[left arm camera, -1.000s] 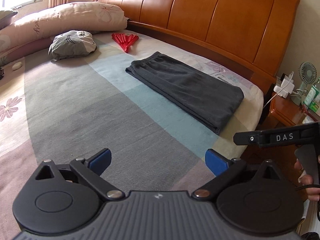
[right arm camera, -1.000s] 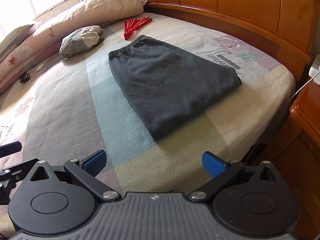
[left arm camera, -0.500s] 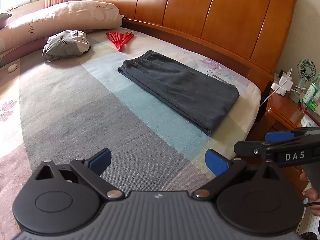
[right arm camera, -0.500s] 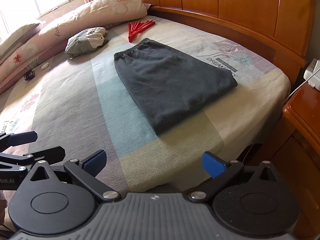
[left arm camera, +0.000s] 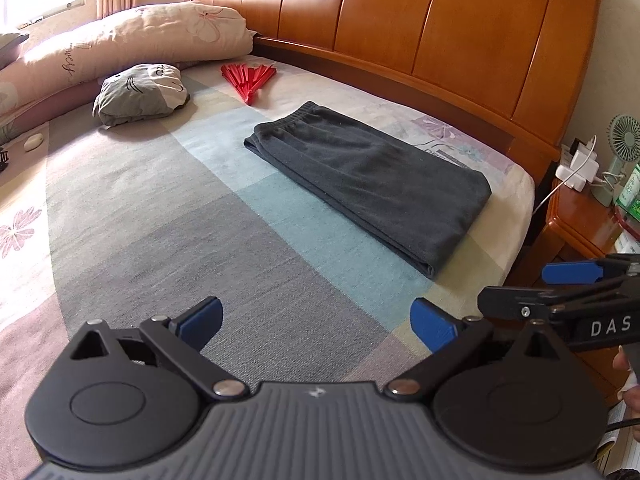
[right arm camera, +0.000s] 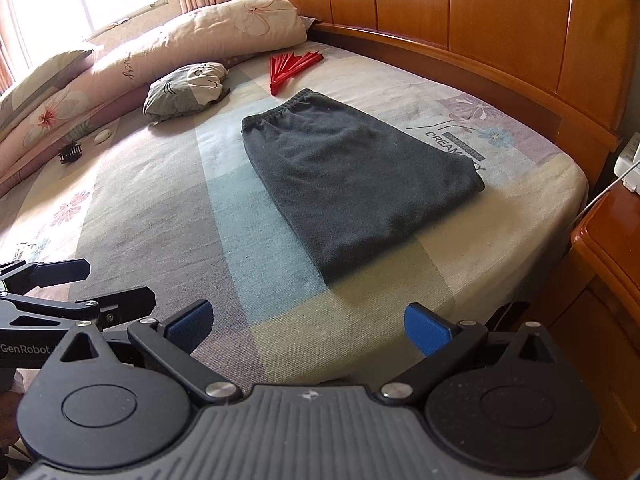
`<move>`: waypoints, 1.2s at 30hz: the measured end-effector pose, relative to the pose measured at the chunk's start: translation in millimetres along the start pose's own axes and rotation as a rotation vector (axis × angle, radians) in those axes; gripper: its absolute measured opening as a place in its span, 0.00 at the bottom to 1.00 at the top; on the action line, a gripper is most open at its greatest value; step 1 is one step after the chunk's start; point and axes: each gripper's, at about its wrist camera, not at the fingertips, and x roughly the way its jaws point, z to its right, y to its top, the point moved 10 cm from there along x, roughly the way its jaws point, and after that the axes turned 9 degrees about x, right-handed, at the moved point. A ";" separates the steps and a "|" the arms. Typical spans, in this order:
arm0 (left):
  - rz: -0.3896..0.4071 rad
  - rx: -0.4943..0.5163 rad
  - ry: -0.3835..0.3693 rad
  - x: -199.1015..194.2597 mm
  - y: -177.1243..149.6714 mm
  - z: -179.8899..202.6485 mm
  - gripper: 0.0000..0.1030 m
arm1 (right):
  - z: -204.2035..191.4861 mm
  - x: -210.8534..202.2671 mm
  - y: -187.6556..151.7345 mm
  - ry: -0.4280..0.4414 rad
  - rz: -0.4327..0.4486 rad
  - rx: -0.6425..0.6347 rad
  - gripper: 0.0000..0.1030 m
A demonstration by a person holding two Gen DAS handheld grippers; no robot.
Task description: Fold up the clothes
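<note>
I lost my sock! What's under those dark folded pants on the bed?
The pants lie flat on the patchwork bedsheet. Only the sheet shows around them; whatever might be beneath or between the folds is covered.

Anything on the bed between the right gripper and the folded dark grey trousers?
Nothing: only bare striped bedsheet lies between right gripper and folded dark grey trousers, per right wrist view.

A bed (right arm camera: 132, 216) with a patchwork-coloured sheet fills both views, its wooden headboard (right arm camera: 480, 32) across the upper right. Folded dark grey trousers (right arm camera: 352, 176) lie flat at centre. Above them lies a red folding fan (right arm camera: 292, 68); upper left, a small grey cushion (right arm camera: 188, 90) beside long floral pillows (right arm camera: 160, 60).
</note>
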 end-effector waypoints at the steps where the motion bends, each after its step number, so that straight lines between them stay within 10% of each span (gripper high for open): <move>1: 0.000 0.001 -0.001 0.2 0.3 0.4 0.97 | 0.2 0.4 -0.1 0.000 -0.001 0.002 1.00; 36: -0.001 -0.006 -0.027 8.8 1.3 6.6 0.98 | 11.3 13.5 -1.1 -0.005 -0.027 0.036 1.00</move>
